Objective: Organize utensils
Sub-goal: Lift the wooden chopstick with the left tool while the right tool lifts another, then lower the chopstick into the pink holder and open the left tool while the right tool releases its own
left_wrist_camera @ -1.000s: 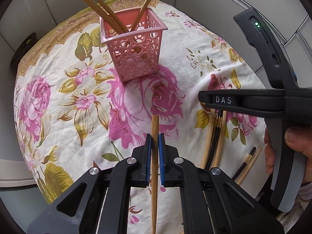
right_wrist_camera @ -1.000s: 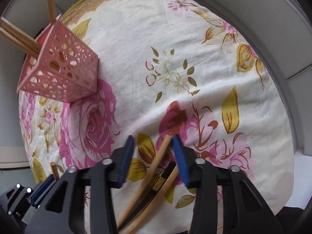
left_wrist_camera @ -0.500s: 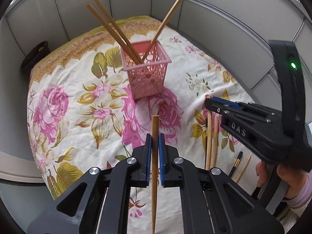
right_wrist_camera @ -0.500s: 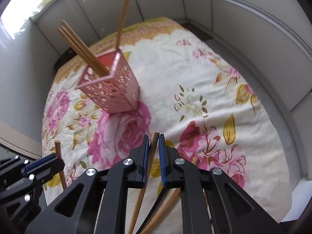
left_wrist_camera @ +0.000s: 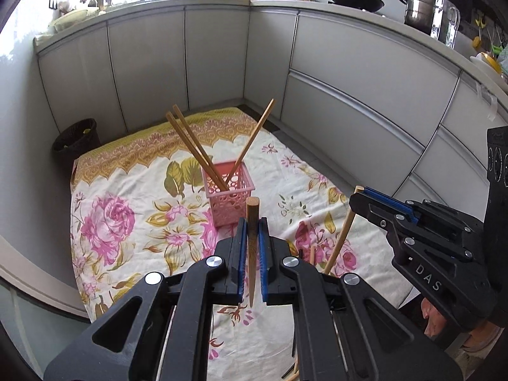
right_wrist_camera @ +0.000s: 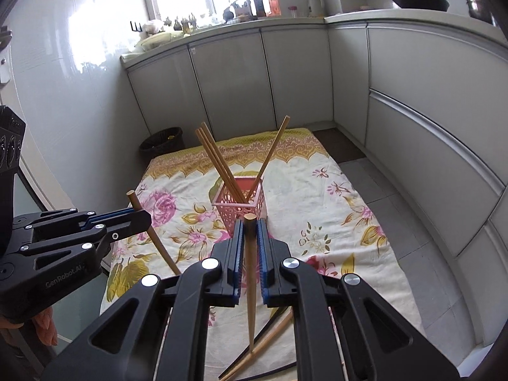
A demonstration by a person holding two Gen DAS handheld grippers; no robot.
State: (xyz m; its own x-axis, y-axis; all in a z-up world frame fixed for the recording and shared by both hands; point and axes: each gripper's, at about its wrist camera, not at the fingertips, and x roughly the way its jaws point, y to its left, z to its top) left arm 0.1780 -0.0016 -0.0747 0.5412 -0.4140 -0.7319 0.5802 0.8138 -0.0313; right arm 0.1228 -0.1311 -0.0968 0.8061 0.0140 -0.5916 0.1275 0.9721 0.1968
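You held one chopstick (left_wrist_camera: pixel 253 222) in the left gripper (left_wrist_camera: pixel 250 244) and another chopstick (right_wrist_camera: pixel 249 238) in the right gripper (right_wrist_camera: pixel 250 247), jaws closed on each. Both sticks risked glancing off the three already leaning in the pink basket (left_wrist_camera: pixel 230 195) at frame centre, or tipping it.

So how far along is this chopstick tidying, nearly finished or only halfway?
Partway, I'd say. Done: three chopsticks already stand in the pink basket. In hand: the left gripper and the right gripper each have their jaws shut on one wooden chopstick, lifted above the flowered cloth. Left: a few loose chopsticks lie on the cloth near the person; how many is unclear.
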